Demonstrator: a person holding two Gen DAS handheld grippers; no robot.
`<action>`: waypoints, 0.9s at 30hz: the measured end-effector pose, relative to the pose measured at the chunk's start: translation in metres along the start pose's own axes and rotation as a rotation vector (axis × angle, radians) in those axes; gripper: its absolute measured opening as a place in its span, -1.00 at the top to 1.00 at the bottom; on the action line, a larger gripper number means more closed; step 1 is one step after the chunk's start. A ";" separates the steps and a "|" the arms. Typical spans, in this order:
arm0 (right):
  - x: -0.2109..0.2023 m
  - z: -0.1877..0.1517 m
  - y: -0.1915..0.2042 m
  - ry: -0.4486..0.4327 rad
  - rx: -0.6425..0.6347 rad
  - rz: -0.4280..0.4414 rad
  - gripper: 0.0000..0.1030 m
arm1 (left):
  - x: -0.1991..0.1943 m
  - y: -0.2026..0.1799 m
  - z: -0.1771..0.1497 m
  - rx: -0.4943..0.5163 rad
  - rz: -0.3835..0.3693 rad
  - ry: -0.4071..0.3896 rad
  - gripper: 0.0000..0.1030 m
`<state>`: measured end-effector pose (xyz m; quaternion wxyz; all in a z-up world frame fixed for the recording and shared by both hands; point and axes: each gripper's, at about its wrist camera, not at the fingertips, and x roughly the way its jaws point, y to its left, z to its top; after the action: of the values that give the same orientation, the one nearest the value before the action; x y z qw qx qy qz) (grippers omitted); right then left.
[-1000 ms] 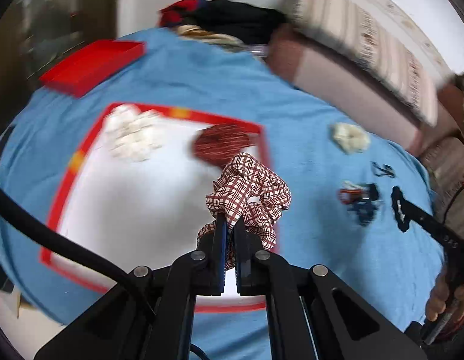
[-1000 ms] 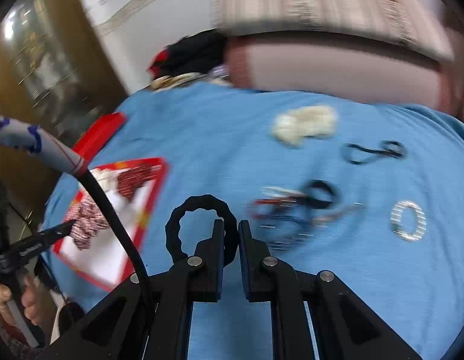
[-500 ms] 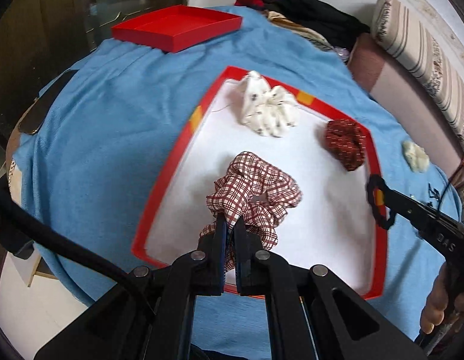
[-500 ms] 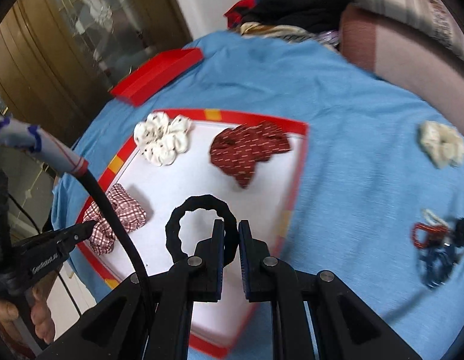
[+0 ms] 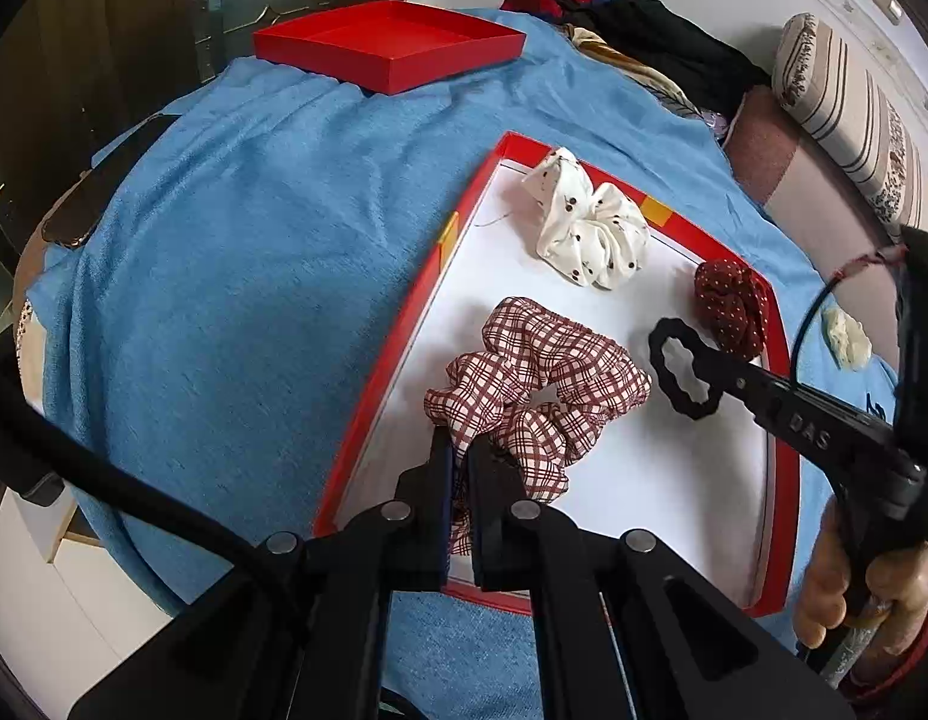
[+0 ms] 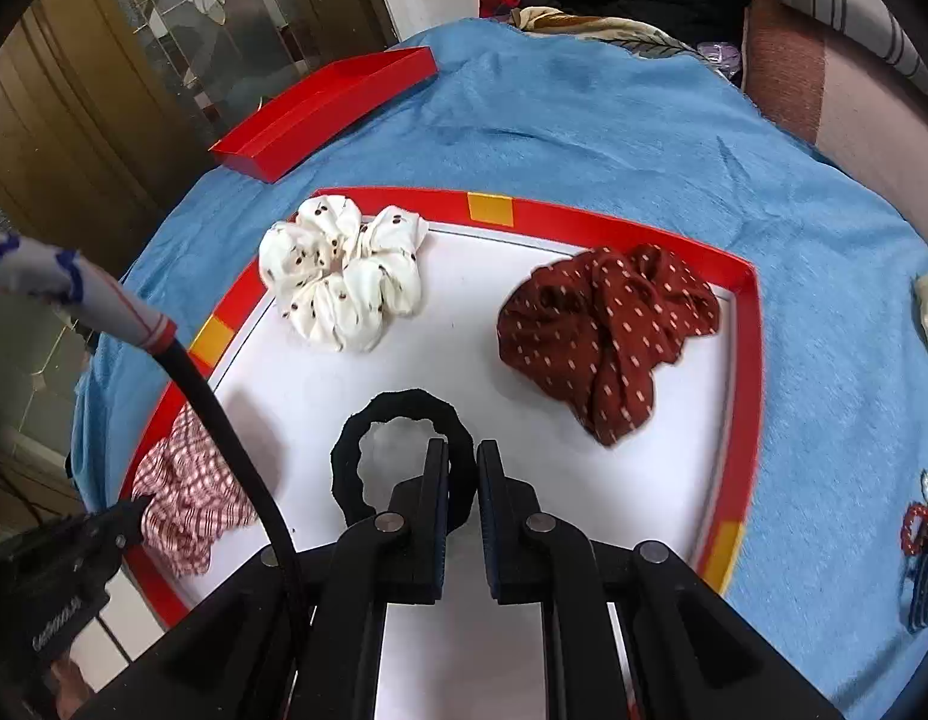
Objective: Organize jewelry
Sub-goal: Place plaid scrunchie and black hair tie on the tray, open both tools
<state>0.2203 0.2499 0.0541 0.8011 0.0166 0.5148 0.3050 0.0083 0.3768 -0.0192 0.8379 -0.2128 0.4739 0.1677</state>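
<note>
— Checked red-and-white cloth: where is the plaid scrunchie (image 5: 535, 384) seen?

— Low in the left wrist frame, pinched by the clenched left gripper (image 5: 461, 450), over the white floor of the red-rimmed tray (image 5: 398, 336).

— And the black hair tie (image 6: 404, 456)?

— It is grasped by the right gripper (image 6: 462, 480) at the lower centre of the right wrist frame, above the same tray.

— What else is held by the tray?

— A cream dotted scrunchie (image 6: 344, 276) at upper left and a maroon dotted scrunchie (image 6: 607, 324) to the right. A blue cloth (image 6: 583, 132) is spread beneath, with a red lid (image 6: 326, 108) at upper left.
</note>
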 end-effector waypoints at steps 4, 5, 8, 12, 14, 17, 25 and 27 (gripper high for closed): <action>0.010 0.007 0.007 0.007 -0.006 -0.003 0.80 | -0.001 0.001 0.004 -0.002 0.027 -0.008 0.92; 0.012 0.009 0.009 0.009 -0.006 0.000 0.80 | -0.001 0.001 0.005 -0.003 0.037 -0.010 0.92; 0.015 0.009 0.014 0.012 -0.014 0.006 0.78 | -0.002 0.002 0.007 -0.007 0.043 -0.014 0.91; 0.013 0.011 0.017 0.003 -0.026 -0.001 0.64 | -0.006 0.002 0.008 -0.005 0.060 -0.028 0.73; 0.008 0.011 0.016 -0.010 -0.028 -0.008 0.48 | -0.009 0.002 0.008 -0.016 0.062 -0.038 0.55; -0.005 0.010 0.011 -0.031 -0.013 -0.006 0.30 | -0.017 0.002 0.009 -0.030 0.054 -0.050 0.31; -0.062 -0.016 -0.020 -0.102 0.014 -0.024 0.14 | -0.049 -0.021 0.004 0.007 0.072 -0.129 -0.05; -0.076 -0.025 -0.036 -0.114 0.038 -0.033 0.13 | -0.055 -0.033 0.001 0.026 0.065 -0.137 -0.05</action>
<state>0.1946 0.1746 0.0918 0.8335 0.0405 0.4743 0.2805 -0.0024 0.3450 0.0351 0.8651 -0.1742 0.4244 0.2028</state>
